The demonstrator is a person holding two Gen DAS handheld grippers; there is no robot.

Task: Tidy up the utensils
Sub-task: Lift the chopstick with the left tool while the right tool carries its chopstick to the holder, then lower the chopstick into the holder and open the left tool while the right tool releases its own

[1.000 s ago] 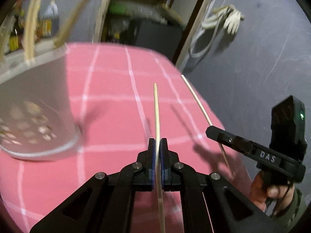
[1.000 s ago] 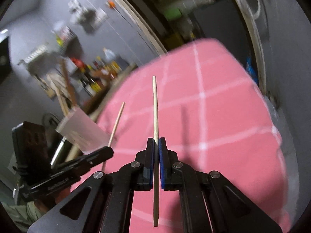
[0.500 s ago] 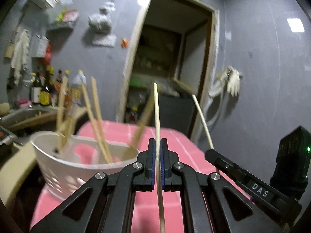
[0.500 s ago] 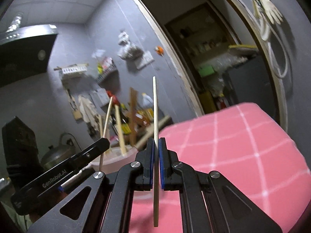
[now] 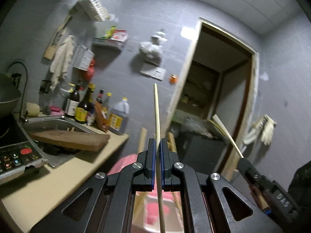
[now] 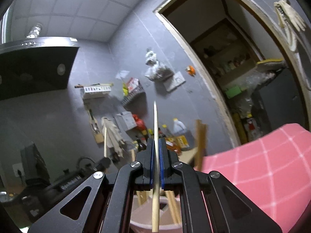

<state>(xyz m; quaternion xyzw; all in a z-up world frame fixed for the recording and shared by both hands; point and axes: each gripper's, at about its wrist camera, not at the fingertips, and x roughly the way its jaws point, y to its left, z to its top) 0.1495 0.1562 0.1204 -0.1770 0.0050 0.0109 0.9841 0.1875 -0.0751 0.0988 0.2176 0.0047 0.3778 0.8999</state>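
So, both grippers are loaded right now: the left gripper has its fingers pinched tight on a thin pale wooden chopstick, and the right gripper is clamped the same way on a second pale wooden chopstick, both sticks pointing up and away from the cameras. Just past the fingers, low in the right view, there's the white perforated plastic utensil holder with a few wooden chopsticks already standing in it, so I'd say the job is partly done and these two sticks are what's left to drop in, at least as far as I can see. The holder sits on the table with the pink checked cloth, which looks bare of loose sticks in the bit that shows. Further back is the beige kitchen counter with dark sauce bottles and the open doorway. Compared with a second ago, when both cameras looked down at the cloth with the sticks low over it, both grippers have tipped up and swung in over the holder, which has slid from the left edge to right under the fingers. The grip itself hasn't changed.
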